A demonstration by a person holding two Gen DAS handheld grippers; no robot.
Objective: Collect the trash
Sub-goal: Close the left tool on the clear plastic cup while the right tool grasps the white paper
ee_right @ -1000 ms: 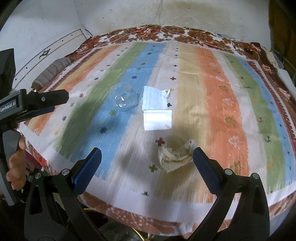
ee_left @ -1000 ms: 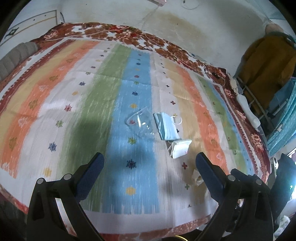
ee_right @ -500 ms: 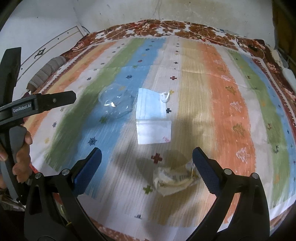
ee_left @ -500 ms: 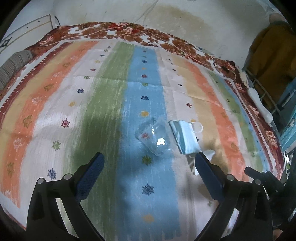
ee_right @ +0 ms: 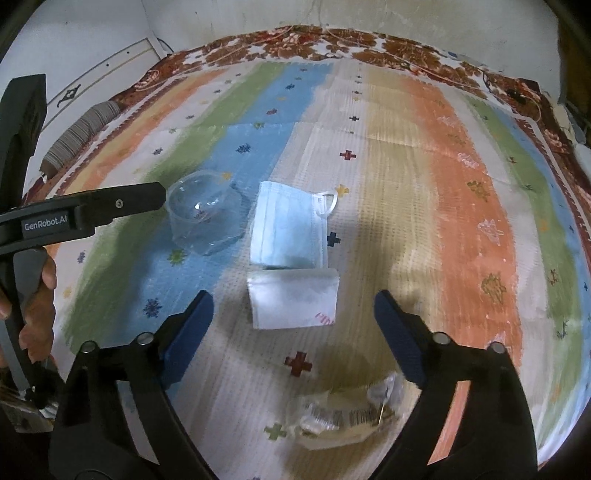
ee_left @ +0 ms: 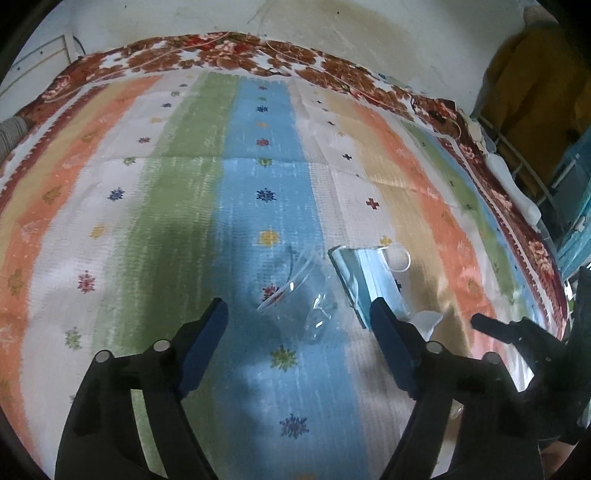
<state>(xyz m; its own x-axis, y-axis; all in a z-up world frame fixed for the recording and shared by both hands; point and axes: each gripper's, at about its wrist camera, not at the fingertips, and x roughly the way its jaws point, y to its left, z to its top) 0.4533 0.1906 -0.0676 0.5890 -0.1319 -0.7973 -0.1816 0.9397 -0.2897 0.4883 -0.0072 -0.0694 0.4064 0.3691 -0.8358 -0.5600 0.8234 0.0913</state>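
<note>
Trash lies on a striped bedspread [ee_left: 184, 192]. A clear plastic cup [ee_left: 295, 291] lies on its side on the blue stripe, just ahead of my open left gripper [ee_left: 299, 332]; it also shows in the right wrist view [ee_right: 203, 218]. A blue face mask [ee_right: 288, 225] lies right of it, also in the left wrist view [ee_left: 369, 273]. A white packet [ee_right: 293, 297] lies in front of the mask, between the fingers of my open right gripper [ee_right: 293, 332]. A crumpled clear wrapper [ee_right: 343, 417] lies below that gripper.
The bedspread [ee_right: 461, 184] covers a bed against a stained wall [ee_left: 332, 26]. A rolled grey cloth [ee_right: 77, 136] lies at the left edge. A person in yellow [ee_left: 535, 92] and a metal rack [ee_left: 524, 173] are at the right. The left tool [ee_right: 74, 218] reaches in from the left.
Both grippers have moved forward and lower over the bed. The cup now lies just ahead of the left fingers; the white packet now lies between the right fingers. Both stay open.
</note>
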